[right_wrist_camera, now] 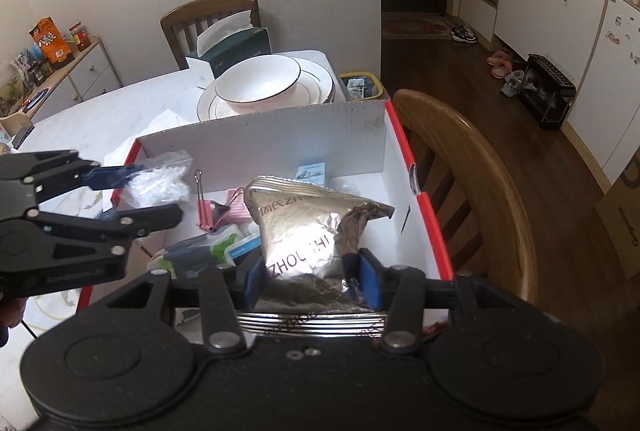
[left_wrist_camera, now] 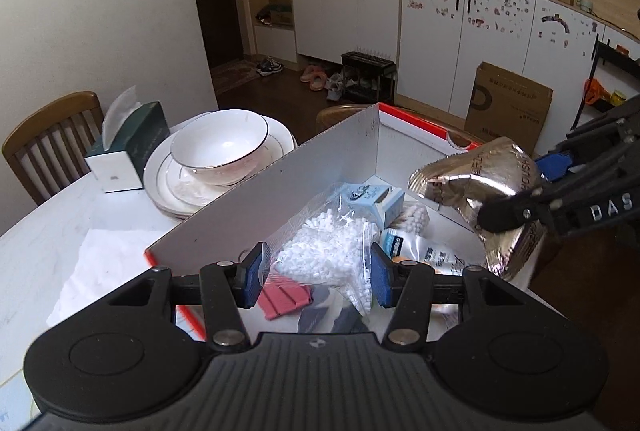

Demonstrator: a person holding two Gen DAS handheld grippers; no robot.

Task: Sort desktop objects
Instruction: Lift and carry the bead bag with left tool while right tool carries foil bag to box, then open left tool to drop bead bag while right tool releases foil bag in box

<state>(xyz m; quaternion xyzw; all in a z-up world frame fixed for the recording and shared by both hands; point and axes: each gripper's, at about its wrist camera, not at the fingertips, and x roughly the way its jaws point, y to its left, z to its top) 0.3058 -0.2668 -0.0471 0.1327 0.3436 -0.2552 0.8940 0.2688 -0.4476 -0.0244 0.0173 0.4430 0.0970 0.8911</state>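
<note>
A white cardboard box with a red rim [left_wrist_camera: 280, 183] [right_wrist_camera: 280, 143] stands on the table, with small items inside. My left gripper [left_wrist_camera: 317, 279] [right_wrist_camera: 156, 191] is shut on a clear bag of white beads [left_wrist_camera: 328, 255] [right_wrist_camera: 160, 183], held over the box's near left part. My right gripper [right_wrist_camera: 311, 279] [left_wrist_camera: 512, 191] is shut on a crumpled silver foil pouch [right_wrist_camera: 304, 231] [left_wrist_camera: 480, 183], held above the box's right side. In the box lie a pink binder clip [left_wrist_camera: 284, 297] [right_wrist_camera: 208, 211], a small light-blue carton [left_wrist_camera: 376, 199] [right_wrist_camera: 312, 171] and some flat packets [right_wrist_camera: 224, 251].
A white bowl on stacked plates [left_wrist_camera: 224, 147] [right_wrist_camera: 260, 83] and a dark green tissue box [left_wrist_camera: 128, 147] [right_wrist_camera: 232, 51] stand behind the box. White paper [left_wrist_camera: 108, 263] lies left of it. Wooden chairs [right_wrist_camera: 460, 151] [left_wrist_camera: 48, 135] stand at the table's edges.
</note>
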